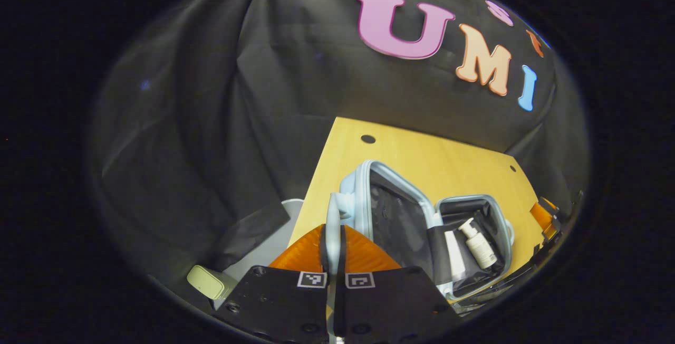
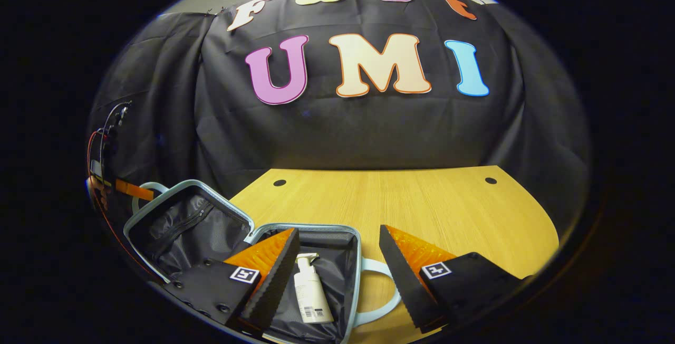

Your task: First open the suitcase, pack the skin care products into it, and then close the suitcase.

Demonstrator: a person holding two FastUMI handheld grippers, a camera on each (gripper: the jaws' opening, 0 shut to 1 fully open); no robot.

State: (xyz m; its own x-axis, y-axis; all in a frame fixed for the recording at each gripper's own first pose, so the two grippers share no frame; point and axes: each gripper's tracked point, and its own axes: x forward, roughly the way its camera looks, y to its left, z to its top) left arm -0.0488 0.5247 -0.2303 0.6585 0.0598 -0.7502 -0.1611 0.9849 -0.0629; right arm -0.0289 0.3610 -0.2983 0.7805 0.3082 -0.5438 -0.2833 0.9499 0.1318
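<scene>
The light-blue suitcase lies open on the wooden table (image 2: 448, 212). Its lid (image 1: 393, 217) stands tilted up, dark lining showing. My left gripper (image 1: 333, 230) is shut on the lid's light-blue edge by the handle. In the base (image 1: 490, 212) lie a white pump bottle (image 1: 479, 248) and a white tube (image 1: 454, 260). In the right gripper view the lid (image 2: 184, 222) is at the left and the bottle (image 2: 310, 291) lies in the base (image 2: 345, 259). My right gripper (image 2: 337, 229) hangs open just above the base, nothing between its fingers.
A pale green box (image 1: 210, 282) and a grey surface (image 1: 269, 251) sit below the table's left edge. The suitcase's side handle (image 2: 382, 294) sticks out toward the bare table top. Cable holes (image 2: 279, 182) (image 2: 491, 180) mark the far edge. Black cloth walls surround the booth.
</scene>
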